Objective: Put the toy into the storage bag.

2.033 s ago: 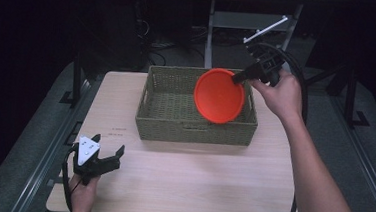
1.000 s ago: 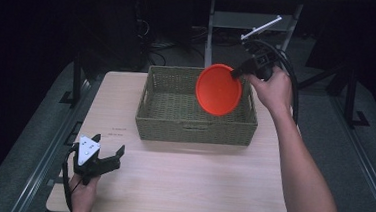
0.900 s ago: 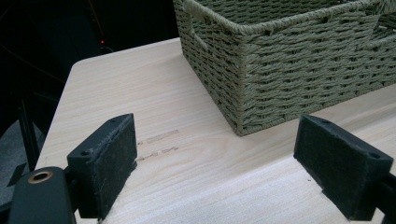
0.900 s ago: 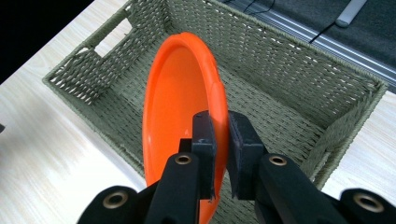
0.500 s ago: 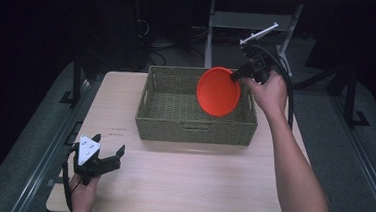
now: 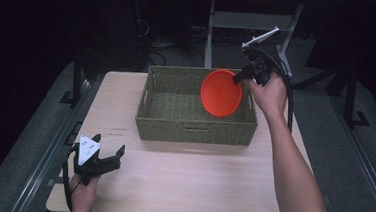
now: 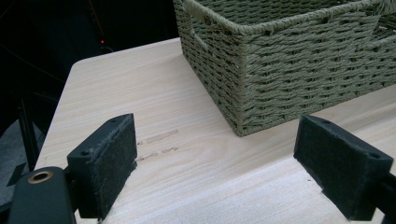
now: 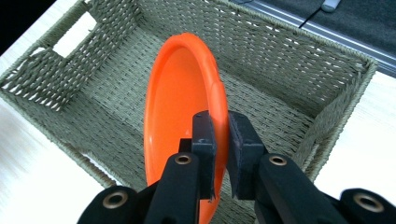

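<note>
Orange plate (image 6: 221,93) is hanging tilted over the woven basket (image 6: 194,124), pinched at its rim by the right gripper (image 6: 239,78); the left gripper (image 6: 107,161) is resting open-jawed on the worktop (image 6: 195,181). Left gripper view: jaws are gaping before the basket (image 7: 280,60). Right gripper view: jaws are clamping the plate (image 8: 177,112) above the basket (image 8: 280,56).

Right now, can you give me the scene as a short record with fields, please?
held thing: orange plate, on edge, tilted
holder: right gripper, jaws shut on the plate's rim
plate position: over the right part of the woven basket
left gripper: open, holding nothing, low over the wooden table near its front left corner
basket contents: none visible
</note>
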A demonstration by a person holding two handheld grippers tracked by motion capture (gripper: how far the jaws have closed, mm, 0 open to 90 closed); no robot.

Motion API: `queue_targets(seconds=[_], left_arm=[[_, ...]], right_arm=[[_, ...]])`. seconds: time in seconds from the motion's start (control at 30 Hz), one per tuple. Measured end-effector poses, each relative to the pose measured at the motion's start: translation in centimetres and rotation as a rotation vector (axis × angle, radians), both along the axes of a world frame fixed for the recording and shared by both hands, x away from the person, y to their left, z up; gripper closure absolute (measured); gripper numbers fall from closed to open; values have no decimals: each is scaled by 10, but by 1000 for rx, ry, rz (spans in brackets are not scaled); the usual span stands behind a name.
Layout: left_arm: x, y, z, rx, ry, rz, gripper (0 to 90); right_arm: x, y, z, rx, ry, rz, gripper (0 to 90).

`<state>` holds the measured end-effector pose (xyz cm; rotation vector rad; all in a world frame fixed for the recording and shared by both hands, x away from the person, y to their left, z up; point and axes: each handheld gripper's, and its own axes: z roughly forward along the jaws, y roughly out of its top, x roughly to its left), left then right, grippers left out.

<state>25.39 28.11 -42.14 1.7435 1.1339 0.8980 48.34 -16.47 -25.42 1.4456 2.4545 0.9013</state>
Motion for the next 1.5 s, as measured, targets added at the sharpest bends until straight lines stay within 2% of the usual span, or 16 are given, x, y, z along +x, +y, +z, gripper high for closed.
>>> queue_targets(seconds=[0.33, 0.77, 1.1, 1.3, 1.5], left_arm=[[0, 0, 0, -1, -2, 0, 127], [0, 0, 0, 7, 4, 1, 128], [0, 0, 0, 5, 3, 0, 128], [0, 0, 0, 9, 2, -3, 128], [-1, 0, 0, 9, 4, -1, 128]], right_arm=[[4, 9, -9, -5, 4, 1, 819], [10, 8, -25, -11, 25, -25, 819], [13, 14, -33, -16, 29, -14, 819], [15, 12, -44, 13, 47, -20, 819], [18, 13, -59, 3, 71, -23, 819]])
